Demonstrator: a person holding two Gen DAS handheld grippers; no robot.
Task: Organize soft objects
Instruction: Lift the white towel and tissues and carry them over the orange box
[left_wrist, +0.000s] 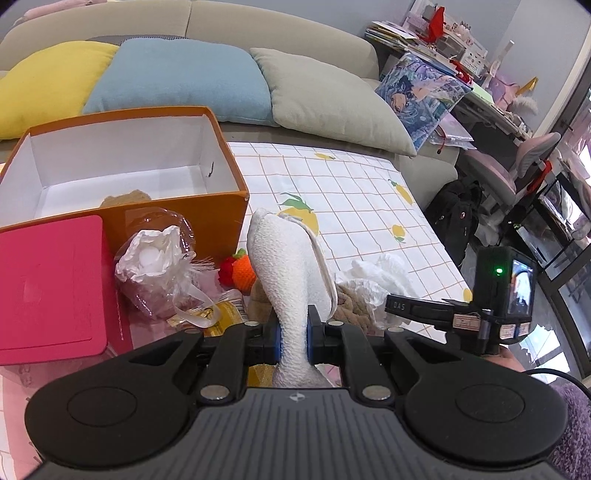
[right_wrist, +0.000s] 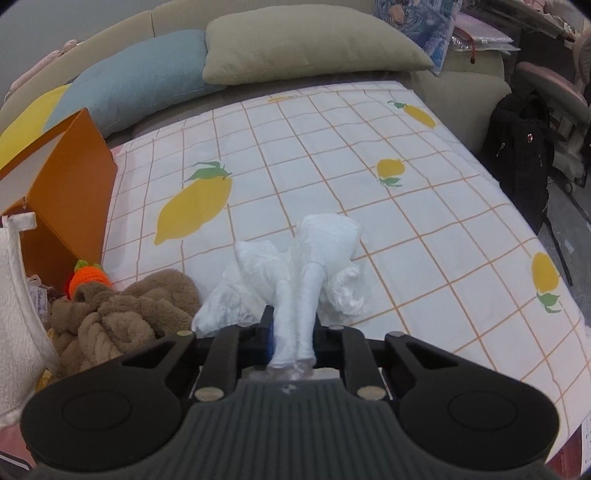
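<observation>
Left gripper is clamping a white textured terry cloth with a bound hem; blue pads are squeezing it mid-length, so the free end is standing up ahead of the jaws. Probably pinched there so it lifts as one bundle toward the box.

Right gripper is closing on the thin white crinkled plastic bag, gathered into two twisted necks between the pads. The rest of the bag is lying on the lemon-print checked sheet near the bed's front edge.

Beside it, a brown fleece blanket is heaped next to an orange crocheted carrot toy. The carrot is sitting against the orange cardboard box with white lining, which is open-topped toward the sheet's left edge and, I'd judge, is the drop target.

View differences: only the left wrist is showing inside the box, where something tan is peeking over the near wall, plus the pink rectangular lid, the clear wrapped bundle and the right gripper's camera body. Only the right wrist is showing the bag grip and the full blanket.
</observation>
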